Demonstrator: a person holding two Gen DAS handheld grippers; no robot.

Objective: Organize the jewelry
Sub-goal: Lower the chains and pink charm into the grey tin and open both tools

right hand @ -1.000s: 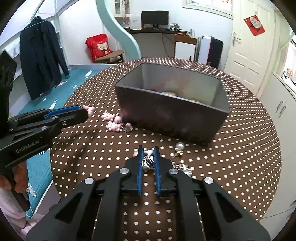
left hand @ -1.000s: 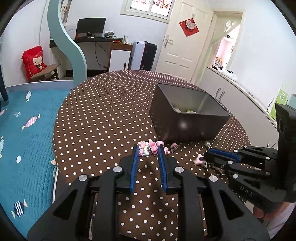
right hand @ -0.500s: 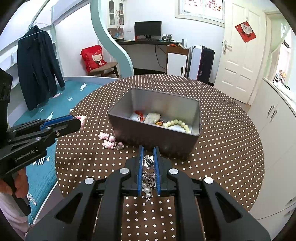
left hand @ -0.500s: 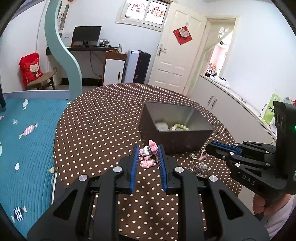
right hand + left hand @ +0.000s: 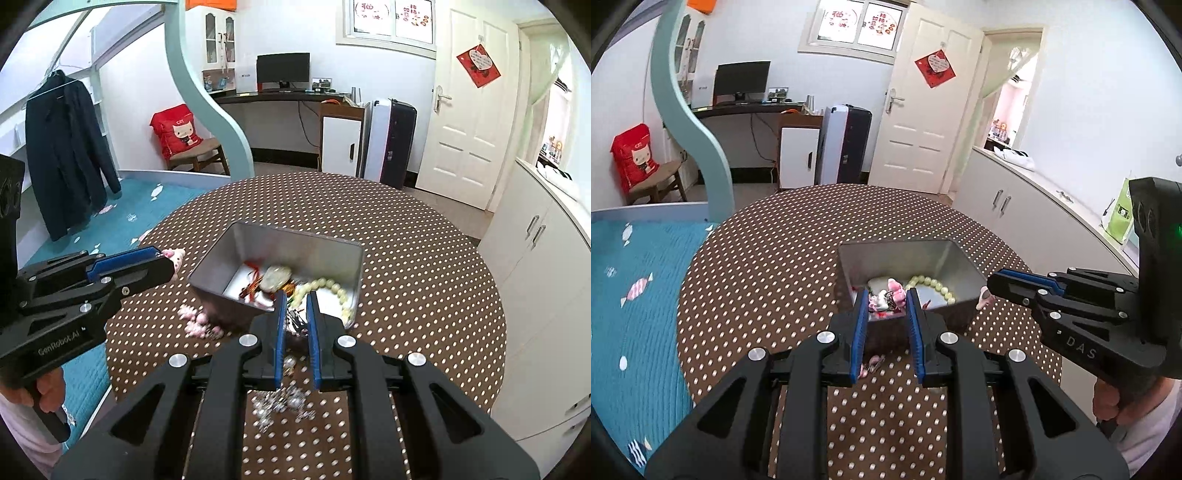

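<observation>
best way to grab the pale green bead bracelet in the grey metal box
Take the pale green round-bead bracelet by one arc of its loop, coming straight down from above. It lies flat on the floor of the open-topped grey metal box, whose upright walls block any sideways approach. Its near part, beside the wall, looks tighter.

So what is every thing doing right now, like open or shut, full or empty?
Left gripper: shut on the pink charm bracelet, lifted.
Right gripper: shut on the silver bead chain, which dangles.
Metal box: open, no lid, partly filled.
Pale bead bracelet: lying inside the box.
White door: closed.
</observation>
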